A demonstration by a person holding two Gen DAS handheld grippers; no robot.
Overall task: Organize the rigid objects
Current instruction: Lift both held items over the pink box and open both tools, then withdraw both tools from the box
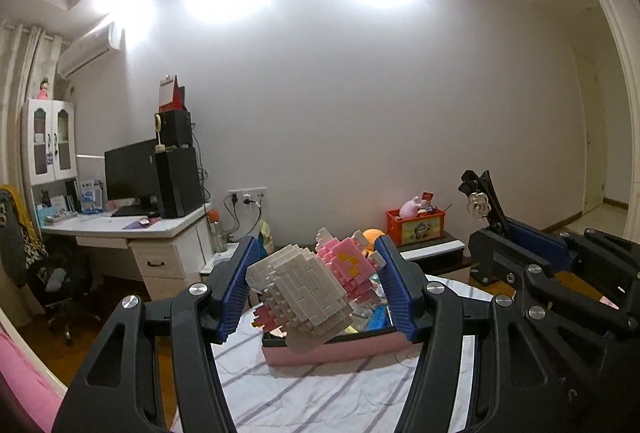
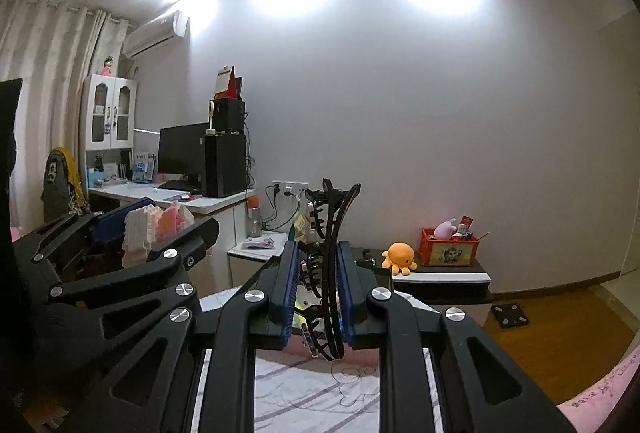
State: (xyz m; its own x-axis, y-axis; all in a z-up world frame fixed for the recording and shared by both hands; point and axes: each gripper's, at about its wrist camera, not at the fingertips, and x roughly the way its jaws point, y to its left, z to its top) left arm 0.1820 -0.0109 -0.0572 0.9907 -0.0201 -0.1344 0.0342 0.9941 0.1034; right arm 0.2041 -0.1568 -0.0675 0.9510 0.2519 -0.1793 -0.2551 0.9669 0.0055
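A white and pink toy-brick figure [image 1: 304, 293] hangs tilted in the air, with my left gripper [image 1: 316, 257] shut on it between blue pads. Below it a pink open box [image 1: 320, 351] with several small items lies on the bed. My right gripper [image 2: 320, 253] is shut on a black hair claw clip [image 2: 332, 217], which stands upright with its teeth to the left. In the left wrist view the right gripper [image 1: 516, 233] is at the right, the clip [image 1: 488, 199] sticking up from it. The right wrist view shows the left gripper [image 2: 156, 221] and brick figure [image 2: 148, 229] at the left.
A striped bedsheet [image 1: 320, 393] lies under both grippers. Beyond the bed stands a low cabinet with an orange crate [image 2: 448, 253] of toys and an orange plush octopus [image 2: 400, 255]. A desk with a monitor [image 1: 132, 169] and a chair fill the left side. Wooden floor shows at right.
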